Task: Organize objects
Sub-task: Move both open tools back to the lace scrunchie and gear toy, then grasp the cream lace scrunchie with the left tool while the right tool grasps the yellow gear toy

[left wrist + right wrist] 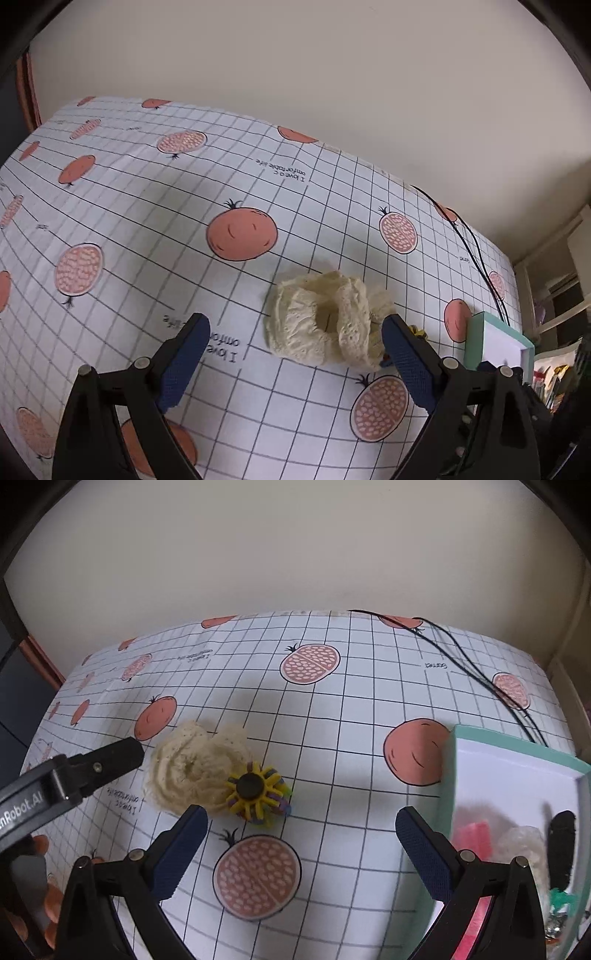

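Hovering low over the tablecloth, left gripper with both blue-padded fingers spread wide apart, nothing between them. Just ahead of the gap and a little toward the right finger, a cream lace scrunchie, lying flat on the cloth, hole in its middle showing. Right pad close beside its edge, whether touching cannot be told. Peeking out behind that pad, a sliver of something yellow, too hidden to name from here. Farther right, near the table's edge, a mint-green box with a white inside.

Over to the right wrist view: right gripper also splayed fully, holding nothing, poised above a printed pomegranate half. Ahead of its left finger, the same scrunchie, and pressed right against its near-right side a yellow ring toy with spokes, a black round centre and bits of purple and blue underneath. Reaching in from the left edge, the other gripper's black finger, tip just beside the scrunchie's far-left side. Hard on the right, the mint-green box again, open, its near corner just beside the right finger; inside, a pink item, a black oblong piece, something pale and crinkly, and a small green bit lower down, all blurred. Trailing across the far right of the cloth, thin black cables. Beyond the table, a plain cream wall.
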A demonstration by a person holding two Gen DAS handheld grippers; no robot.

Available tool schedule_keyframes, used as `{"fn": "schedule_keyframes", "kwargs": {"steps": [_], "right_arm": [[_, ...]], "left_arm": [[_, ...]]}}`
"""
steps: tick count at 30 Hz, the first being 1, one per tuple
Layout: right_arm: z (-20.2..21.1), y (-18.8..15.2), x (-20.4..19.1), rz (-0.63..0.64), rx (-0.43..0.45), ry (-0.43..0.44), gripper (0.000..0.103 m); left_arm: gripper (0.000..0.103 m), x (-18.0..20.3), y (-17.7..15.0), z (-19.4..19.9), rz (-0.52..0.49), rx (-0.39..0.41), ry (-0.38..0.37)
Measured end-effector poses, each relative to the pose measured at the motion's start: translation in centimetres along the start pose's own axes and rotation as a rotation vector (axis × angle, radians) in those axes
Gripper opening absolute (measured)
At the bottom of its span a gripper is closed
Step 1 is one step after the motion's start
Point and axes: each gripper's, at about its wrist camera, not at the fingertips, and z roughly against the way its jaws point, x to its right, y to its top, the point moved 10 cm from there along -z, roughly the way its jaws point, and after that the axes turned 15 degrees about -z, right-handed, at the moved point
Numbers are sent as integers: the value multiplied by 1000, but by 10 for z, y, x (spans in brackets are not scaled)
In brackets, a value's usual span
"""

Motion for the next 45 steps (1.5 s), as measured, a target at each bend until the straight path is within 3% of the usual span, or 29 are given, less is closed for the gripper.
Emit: {"fn": "schedule_keyframes", "kwargs": {"steps": [7, 23, 25, 27, 35, 37, 45], "right_arm": [[-19, 1, -6, -7, 10, 4, 95], [-22, 0, -10, -11, 17, 7, 61], [-23, -1, -8, -12, 10, 2, 59], [-24, -2, -7, -11, 5, -6, 55], [-24, -3, -4, -20, -5, 7, 42], [-23, -3, -3, -24, -6, 11, 42], [-18, 0, 6, -53, -8, 30, 40]], "left_arm": [[94, 3, -3, -19, 2, -16, -9], [87, 14, -9, -35, -33, -26, -35], [75, 16, -10, -37, -42, -33, -38], [75, 17, -12, -39, -46, -41, -35], [45, 20, -15, -40, -66, -49, -36], [35, 18, -15, -40, -65, -50, -29], [15, 10, -17, -39, -33, -50, -20]]}}
